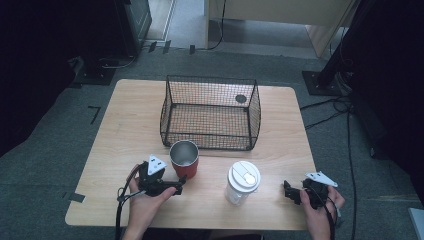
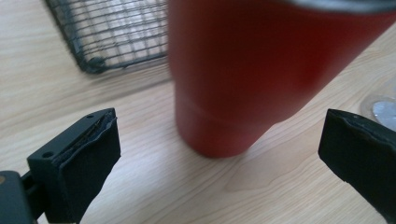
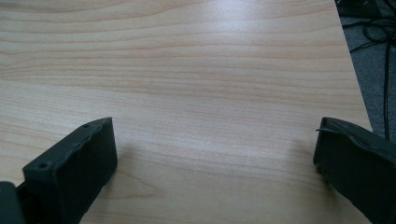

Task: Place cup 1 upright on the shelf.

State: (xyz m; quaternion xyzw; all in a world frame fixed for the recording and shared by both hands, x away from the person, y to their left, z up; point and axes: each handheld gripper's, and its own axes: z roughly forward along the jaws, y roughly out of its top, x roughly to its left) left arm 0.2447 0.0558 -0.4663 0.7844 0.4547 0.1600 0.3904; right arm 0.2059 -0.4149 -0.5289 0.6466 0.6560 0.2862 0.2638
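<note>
My left tool [image 1: 176,187] sits at the seven o'clock part of the desk [image 1: 125,125], its jaws spread wide on either side of the red tumbler [image 1: 184,159] without touching it. The tumbler stands upright just at my tool's one o'clock, close in front of the wire basket [image 1: 210,112]. In the left gripper view the tumbler [image 2: 252,79] looms between the two black padded jaws, a smooth matte red wall tapering toward its base, with a metal rim at the top. From above, its inside looks like bare steel, and I see nothing in it.

The basket is black mesh, box-shaped with rounded corners, open on top, at the desk's twelve o'clock side; through the mesh only the desk and a dark round spot show.

At five o'clock from the tumbler stands a clear plastic cup [image 1: 241,182] with a white lid; I cannot tell what it holds.

My right tool [image 1: 292,192] rests at the desk's five o'clock, jaws likewise spread apart, over pale, fine-grained wood.
</note>
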